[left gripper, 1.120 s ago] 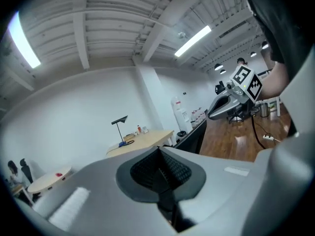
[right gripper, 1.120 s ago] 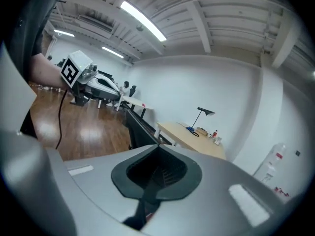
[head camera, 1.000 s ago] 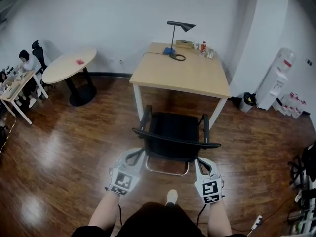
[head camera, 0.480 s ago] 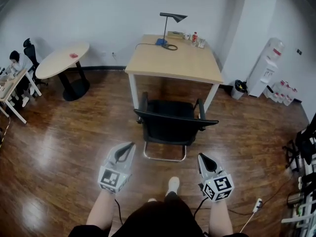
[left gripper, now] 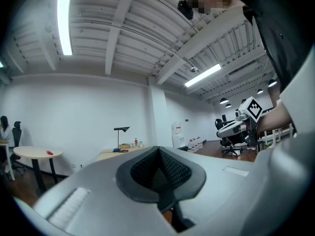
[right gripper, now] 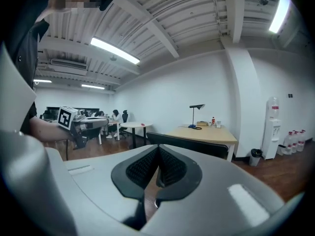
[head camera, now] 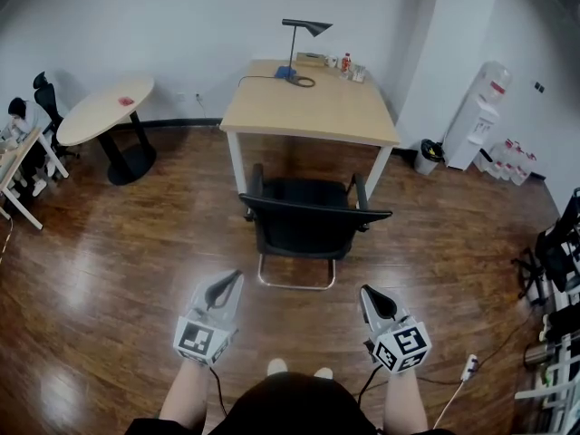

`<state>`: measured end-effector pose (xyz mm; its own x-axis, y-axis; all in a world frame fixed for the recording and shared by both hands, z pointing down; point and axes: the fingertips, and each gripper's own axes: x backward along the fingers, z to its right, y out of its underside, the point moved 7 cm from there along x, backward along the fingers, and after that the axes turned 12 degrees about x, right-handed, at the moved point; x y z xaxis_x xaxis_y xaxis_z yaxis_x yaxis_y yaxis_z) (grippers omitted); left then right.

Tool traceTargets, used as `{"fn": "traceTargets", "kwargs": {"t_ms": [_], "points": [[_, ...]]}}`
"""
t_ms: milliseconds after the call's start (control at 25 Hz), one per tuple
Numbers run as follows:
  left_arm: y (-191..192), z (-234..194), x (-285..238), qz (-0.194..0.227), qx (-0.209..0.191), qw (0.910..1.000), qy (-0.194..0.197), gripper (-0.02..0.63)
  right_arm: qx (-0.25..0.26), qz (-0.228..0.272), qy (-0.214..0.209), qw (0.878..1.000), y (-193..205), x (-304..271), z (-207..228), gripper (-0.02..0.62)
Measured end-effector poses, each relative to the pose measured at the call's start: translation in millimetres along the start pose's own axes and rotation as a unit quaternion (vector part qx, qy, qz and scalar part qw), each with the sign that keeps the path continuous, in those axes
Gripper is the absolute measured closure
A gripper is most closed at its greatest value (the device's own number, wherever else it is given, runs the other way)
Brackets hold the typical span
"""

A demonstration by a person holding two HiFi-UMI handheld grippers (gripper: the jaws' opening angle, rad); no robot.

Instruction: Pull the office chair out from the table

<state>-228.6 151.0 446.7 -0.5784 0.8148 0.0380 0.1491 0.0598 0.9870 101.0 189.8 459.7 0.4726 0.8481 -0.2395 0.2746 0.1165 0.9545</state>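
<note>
The black office chair (head camera: 306, 220) stands on the wood floor in front of the light wooden table (head camera: 313, 111), its seat out from under the tabletop and its backrest (right gripper: 197, 147) toward me. My left gripper (head camera: 228, 284) is shut and empty, well short of the chair at its lower left. My right gripper (head camera: 370, 297) is also shut with nothing in it, apart from the chair at its lower right. In the left gripper view the table (left gripper: 115, 154) shows far off past the closed jaws.
A black desk lamp (head camera: 299, 48) and small bottles stand on the table's far end. A round table (head camera: 104, 111) stands at left, a water dispenser (head camera: 480, 116) and bin (head camera: 429, 156) at right. A cable and plug (head camera: 467, 367) lie on the floor by my right side.
Both grippers have come back from the chair's backrest toward me and now hang free of it. The chair stands farther out from the table than a second ago.
</note>
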Motion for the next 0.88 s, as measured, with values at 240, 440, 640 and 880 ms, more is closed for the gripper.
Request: {"fn": "traceTargets", "kwargs": {"t_ms": [240,440,640,880], "points": [[-1,9,-2,0.019,0.003,0.9996,-0.019,0.603,-0.009,0.038,0.023,0.999,-4,16,12,0.583],[-5,33,-5,0.035,0.028,0.9986,-0.030,0.603,-0.047,0.072,0.041,0.995,9,51,26,0.582],[0,61,-2,0.045,0.046,0.9970,-0.043,0.603,-0.059,0.093,0.031,0.993,20,87,27,0.581],[14,81,19,0.047,0.053,0.9956,-0.062,0.603,-0.062,0.102,0.012,0.993,30,95,18,0.581]]}}
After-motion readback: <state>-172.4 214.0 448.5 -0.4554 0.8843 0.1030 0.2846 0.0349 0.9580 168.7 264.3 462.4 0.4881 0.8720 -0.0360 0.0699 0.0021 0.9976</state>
